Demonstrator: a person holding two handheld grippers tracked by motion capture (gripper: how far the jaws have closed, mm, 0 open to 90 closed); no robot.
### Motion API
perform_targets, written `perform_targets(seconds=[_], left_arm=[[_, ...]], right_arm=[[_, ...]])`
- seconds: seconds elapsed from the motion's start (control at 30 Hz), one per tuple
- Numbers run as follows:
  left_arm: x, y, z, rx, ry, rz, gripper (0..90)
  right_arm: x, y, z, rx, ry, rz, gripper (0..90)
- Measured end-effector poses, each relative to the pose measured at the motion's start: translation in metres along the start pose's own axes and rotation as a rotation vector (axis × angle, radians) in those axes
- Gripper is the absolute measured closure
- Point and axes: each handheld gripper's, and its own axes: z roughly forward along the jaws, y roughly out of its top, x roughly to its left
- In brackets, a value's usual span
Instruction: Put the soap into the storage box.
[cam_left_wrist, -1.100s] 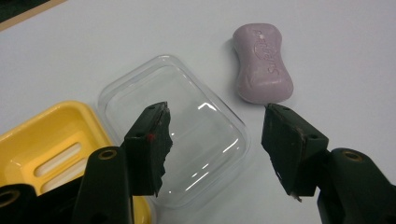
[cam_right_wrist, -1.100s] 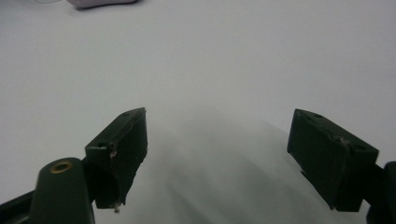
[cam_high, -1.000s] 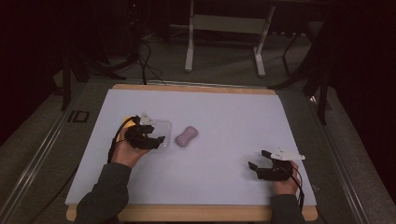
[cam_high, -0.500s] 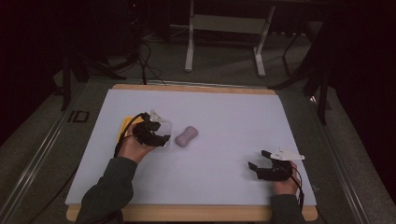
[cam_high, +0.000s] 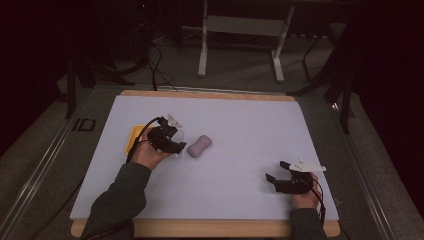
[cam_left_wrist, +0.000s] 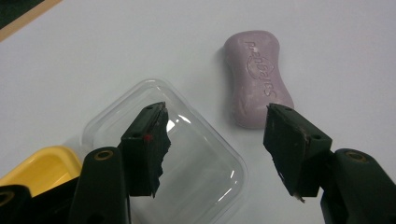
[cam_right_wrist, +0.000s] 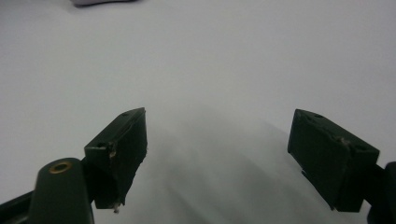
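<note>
- Two things sit at the left gripper (cam_left_wrist: 215, 149): a clear plastic lid with rounded corners (cam_left_wrist: 196, 163) lies under and between its jaws, which have just been opening and press on nothing, and a mauve waisted soap bar (cam_left_wrist: 257, 77) lies just beyond the right jaw's tip.
- Left of the lid, a yellow plastic dish (cam_left_wrist: 35, 165) is cut off by the frame and the gripper body.
- Over at the right gripper (cam_right_wrist: 217, 144), jaws spread wide above bare sheet, well apart from the soap.
- Lettering pressed into the soap is hard to read.
- Pale lilac sheet (cam_high: 250, 130) covers a wooden-edged table; dark floor, cables and a metal stand's legs (cam_high: 240, 45) behind.
</note>
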Motion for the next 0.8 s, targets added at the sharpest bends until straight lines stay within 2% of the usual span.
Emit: perform_targets(seconds=[0.37, 0.6, 0.8], left_arm=[[-0.004, 0.012, 0.006, 0.025, -0.007, 0.024, 40.0], [-0.006, 0.021, 0.013, 0.061, -0.009, 0.045, 38.9], [-0.010, 0.027, 0.023, 0.086, -0.019, 0.045, 38.7]], right_arm=[[0.000, 0.000, 0.000, 0.005, 0.000, -0.003, 19.4], [0.000, 0.000, 0.001, 0.008, -0.001, -0.007, 19.4], [0.000, 0.000, 0.001, 0.009, -0.001, -0.007, 19.4]])
